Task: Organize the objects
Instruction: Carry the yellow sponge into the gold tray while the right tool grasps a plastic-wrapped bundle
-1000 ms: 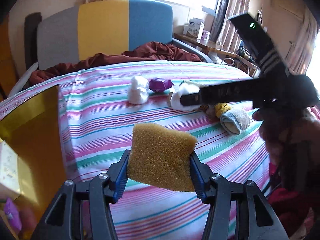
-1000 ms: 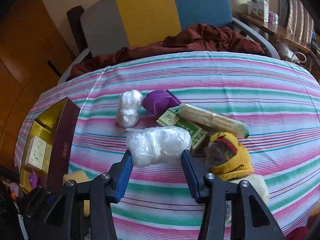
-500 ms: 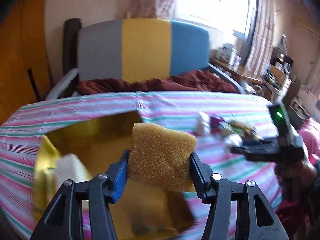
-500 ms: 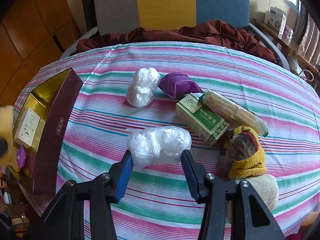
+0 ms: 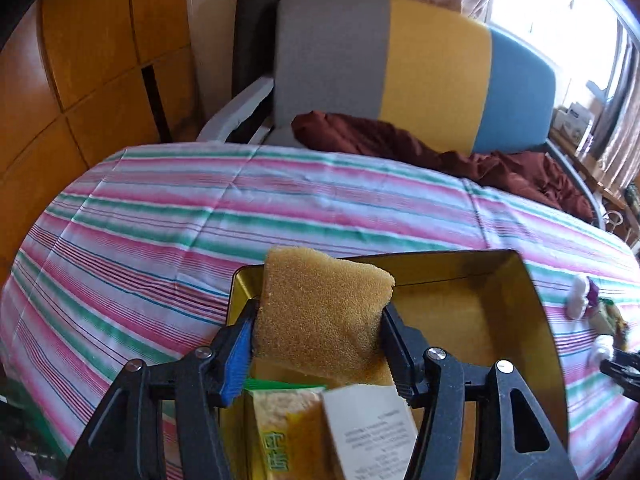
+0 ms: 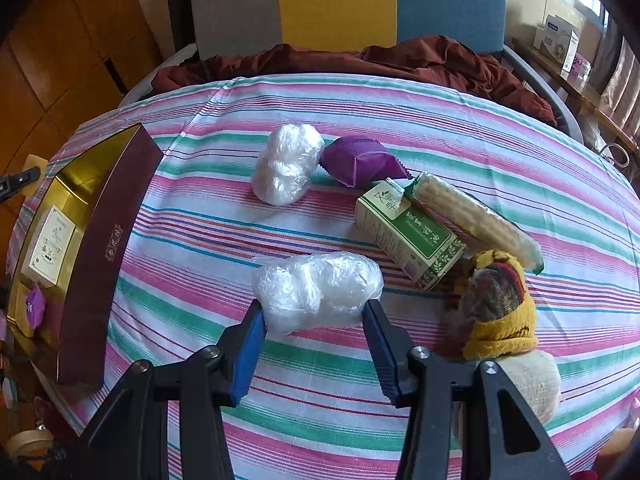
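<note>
Both claws clamp loads: left claw [image 5: 318, 330] a sponge [image 5: 322, 322], right claw [image 6: 314, 320] a plastic bundle [image 6: 316, 286].

Box: the open gold-lined gift box [image 6: 96, 248] lies at the left edge of the striped-cloth tabletop [image 6: 400, 112].
In box: a white printed carton [image 6: 48, 246] and a small purple sachet [image 6: 35, 306].
Centre: a crumpled clear plastic bag [image 6: 286, 164], with a purple cloth pouch [image 6: 360, 160] just beside it on the right.
Right: a green-and-white tea carton [image 6: 408, 234] touches a long wrapped cracker pack [image 6: 476, 220] behind it; a yellow knitted sock bundle [image 6: 498, 308] lies in front.
Behind: a three-panel upholstered chair [image 6: 344, 4] carrying a dark red crumpled cloth [image 6: 360, 60].
</note>
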